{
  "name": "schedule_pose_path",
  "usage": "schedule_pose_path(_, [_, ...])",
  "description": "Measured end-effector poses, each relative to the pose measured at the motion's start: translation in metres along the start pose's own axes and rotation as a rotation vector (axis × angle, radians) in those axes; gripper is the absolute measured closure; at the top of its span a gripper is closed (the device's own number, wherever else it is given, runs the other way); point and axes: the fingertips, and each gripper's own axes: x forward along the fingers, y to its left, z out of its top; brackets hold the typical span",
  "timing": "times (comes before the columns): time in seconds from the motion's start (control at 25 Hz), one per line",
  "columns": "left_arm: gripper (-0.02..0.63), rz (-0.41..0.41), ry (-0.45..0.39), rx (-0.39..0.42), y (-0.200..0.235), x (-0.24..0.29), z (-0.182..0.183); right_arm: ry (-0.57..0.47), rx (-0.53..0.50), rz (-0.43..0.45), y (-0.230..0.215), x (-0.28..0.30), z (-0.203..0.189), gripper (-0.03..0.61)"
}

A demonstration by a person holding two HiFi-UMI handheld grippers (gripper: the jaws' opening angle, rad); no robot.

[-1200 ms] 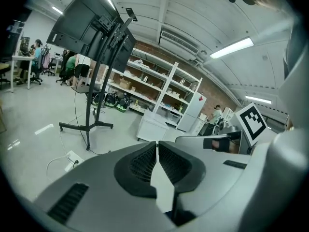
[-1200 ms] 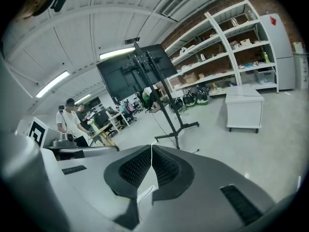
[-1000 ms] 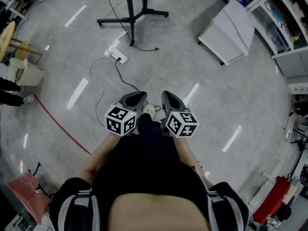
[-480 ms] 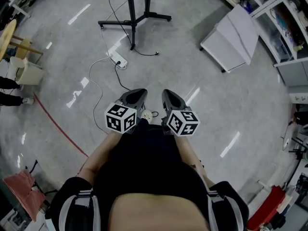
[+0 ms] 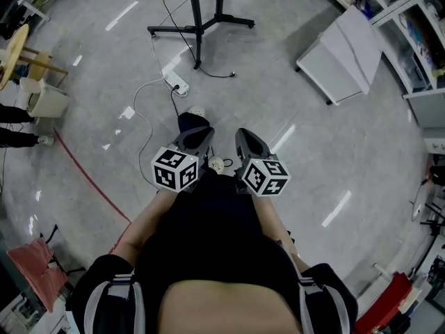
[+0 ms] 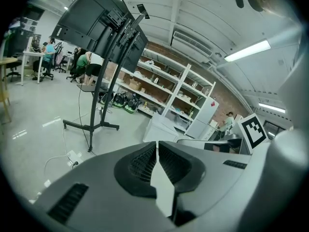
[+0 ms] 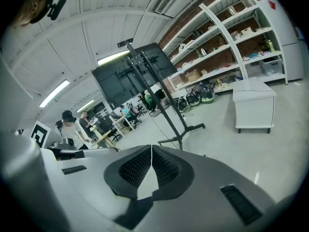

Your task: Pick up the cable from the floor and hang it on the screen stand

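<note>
The black screen stand (image 5: 198, 21) stands on its wheeled base at the top of the head view. A thin black cable (image 5: 217, 74) runs from its foot and ends loose on the grey floor. A white power strip (image 5: 177, 84) lies beside it, with a white cable (image 5: 142, 120) looping toward me. Both grippers are held side by side at waist height, well short of the cables. My left gripper (image 5: 197, 135) is shut and empty. My right gripper (image 5: 247, 138) is shut and empty too. The left gripper view shows the stand (image 6: 91, 124) and its screens (image 6: 96, 23) ahead.
A low white cabinet (image 5: 344, 47) sits at the right, with shelving (image 5: 417, 26) behind it. A red line (image 5: 90, 183) crosses the floor at the left, near a wooden stool (image 5: 21, 54) and a pale bin (image 5: 45, 103). My shoe (image 5: 189, 122) shows ahead of the left gripper.
I have moved forward: the stand and power strip have drawn closer, and a shoe has stepped out ahead of the left gripper. Both grippers stay shut and level.
</note>
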Motion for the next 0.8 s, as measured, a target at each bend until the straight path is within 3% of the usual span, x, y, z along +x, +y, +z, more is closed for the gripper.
schedule_pose_path(0.4, [0.591,-0.034,0.005,-0.013,0.008,0.039,0.022,-0.014,0.006,-0.051,-0.029,0.014,0.026,0.554])
schedule_pose_path(0.8, [0.591,-0.033,0.039,-0.03,0.051,0.082,0.05,0.003,0.043,-0.085,-0.053,0.064,0.048,0.554])
